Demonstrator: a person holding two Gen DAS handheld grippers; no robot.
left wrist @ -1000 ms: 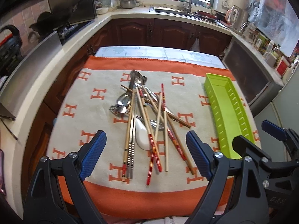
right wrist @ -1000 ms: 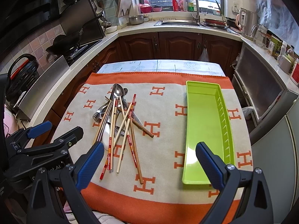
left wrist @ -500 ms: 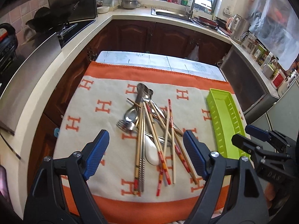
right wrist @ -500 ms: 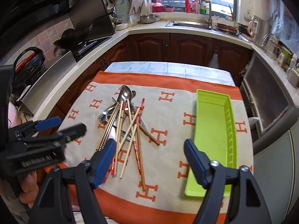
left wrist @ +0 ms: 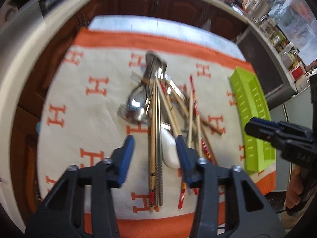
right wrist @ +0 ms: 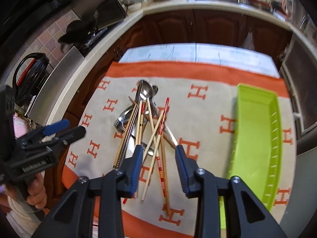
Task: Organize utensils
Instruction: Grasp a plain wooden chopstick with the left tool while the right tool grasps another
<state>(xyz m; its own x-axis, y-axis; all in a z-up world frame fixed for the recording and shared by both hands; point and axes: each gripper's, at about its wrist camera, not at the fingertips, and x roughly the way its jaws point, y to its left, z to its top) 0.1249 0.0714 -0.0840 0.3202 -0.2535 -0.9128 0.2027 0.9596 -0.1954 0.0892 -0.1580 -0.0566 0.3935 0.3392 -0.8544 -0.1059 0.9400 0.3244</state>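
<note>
Blue-padded left tongs (left wrist: 154,154) and right tongs (right wrist: 157,162) closing, still apart, hovering over chopsticks (right wrist: 158,138) beside green tray (right wrist: 257,138)

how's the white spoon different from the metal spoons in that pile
The white spoon is matte and opaque; the metal spoons are shiny and reflective. The white spoon lies at the pile's near end, beside the left gripper, while the metal spoons lie farther back. Chopsticks cross both, and both lie on the cloth.

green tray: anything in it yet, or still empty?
Empty. In the right wrist view the green tray shows only its bare floor and slotted wall; the chopsticks and spoons all lie piled on the blanket beside it.
</note>
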